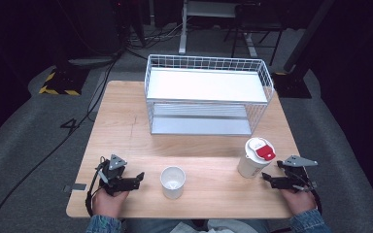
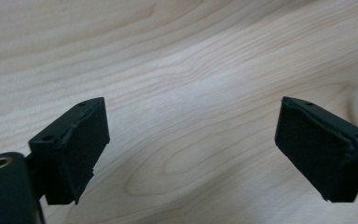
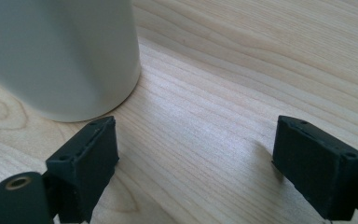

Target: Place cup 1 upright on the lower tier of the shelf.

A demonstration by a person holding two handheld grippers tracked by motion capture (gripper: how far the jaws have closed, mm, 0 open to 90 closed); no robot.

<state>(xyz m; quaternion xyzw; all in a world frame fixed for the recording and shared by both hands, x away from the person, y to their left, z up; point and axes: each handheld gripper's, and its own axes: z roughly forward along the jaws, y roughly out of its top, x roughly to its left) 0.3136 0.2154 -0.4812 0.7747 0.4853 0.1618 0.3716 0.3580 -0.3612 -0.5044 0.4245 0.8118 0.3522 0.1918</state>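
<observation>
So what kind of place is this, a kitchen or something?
More likely a lab or recording studio: a lone wooden table on grey carpet, dark surroundings with cables and equipment stands, and a staged wire rack and paper cups.

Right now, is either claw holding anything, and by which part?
Nothing is held. The left claw and right claw are both open over bare table, the right one beside the lidded cup.

Light wooden table [image 1: 126, 126], square top, on grey floor [image 1: 24, 126]. White wire rack [image 1: 206, 94] standing at far middle. Open white cup [image 1: 173, 182] on tabletop well in front of rack, near front edge. Lidded cup [image 1: 255, 158], red tab on lid, in front of rack's right corner, well apart from open cup.
</observation>
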